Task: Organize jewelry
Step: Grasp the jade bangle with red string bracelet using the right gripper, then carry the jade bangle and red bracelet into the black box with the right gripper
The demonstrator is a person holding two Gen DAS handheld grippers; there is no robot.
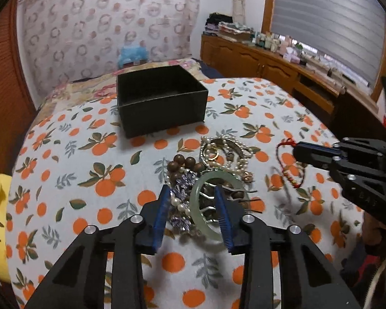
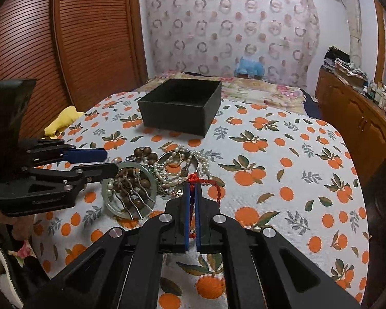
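A heap of jewelry lies on the orange-print tablecloth (image 1: 64, 154): pearl strands (image 1: 226, 152), brown wooden beads (image 1: 182, 162), a pale green bangle (image 1: 195, 206) and a metal hair comb (image 2: 133, 195). My left gripper (image 1: 191, 198) straddles the bangle's rim, one finger inside the ring and one outside by a pearl cluster, pads not pressing. My right gripper (image 2: 192, 188) is shut on a red cord bracelet (image 2: 218, 193), lifted off the heap's right side; its loose end dangles. A black open box (image 1: 162, 103) stands behind the heap, nothing visible inside.
A yellow cloth (image 2: 64, 119) lies at the table's left edge. A wooden cabinet (image 1: 270, 61) with bottles and folded fabric runs along the right under a window. A slatted wooden door (image 2: 64, 38) stands to the left, a bed beyond the table.
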